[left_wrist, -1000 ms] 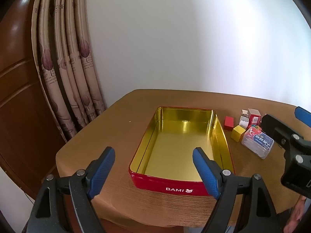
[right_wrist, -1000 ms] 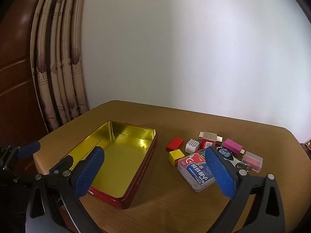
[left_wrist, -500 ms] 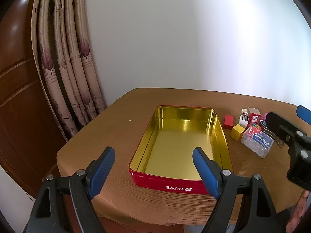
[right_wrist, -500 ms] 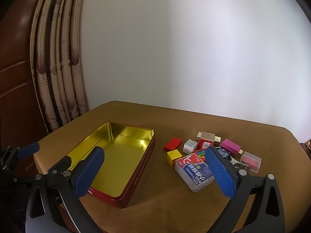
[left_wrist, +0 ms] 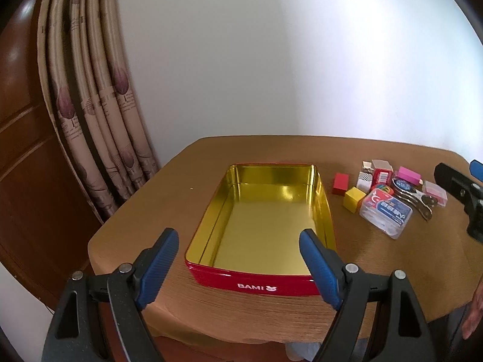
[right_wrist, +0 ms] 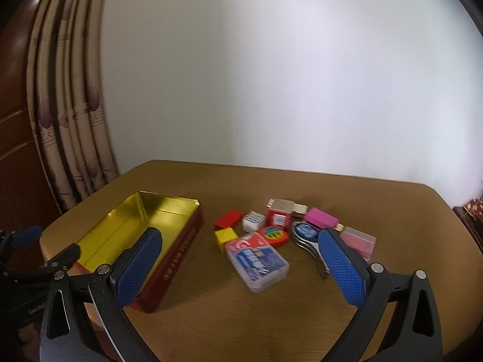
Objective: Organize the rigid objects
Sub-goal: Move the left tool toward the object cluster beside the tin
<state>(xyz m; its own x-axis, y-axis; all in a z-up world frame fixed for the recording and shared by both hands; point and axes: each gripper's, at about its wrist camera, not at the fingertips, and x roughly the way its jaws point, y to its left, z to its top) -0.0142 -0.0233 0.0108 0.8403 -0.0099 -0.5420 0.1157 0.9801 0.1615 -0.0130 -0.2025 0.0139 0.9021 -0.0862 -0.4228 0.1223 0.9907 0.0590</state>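
Both the left gripper and right gripper hang released above the tabletop, holding nothing. The red tin is found empty. The small objects lie clustered right of it; the clear plastic case is nearest, and advisably straddled squarely before closing.

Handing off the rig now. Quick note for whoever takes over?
Left gripper: open, empty, in front of the red BAMI tin.
Right gripper: open, empty, facing the pile.
Tin holds nothing yet.
Beside it on the table: red block, yellow cube, clear plastic case, pink block, nail clippers, other small items.
Done: nothing. Left: every item.
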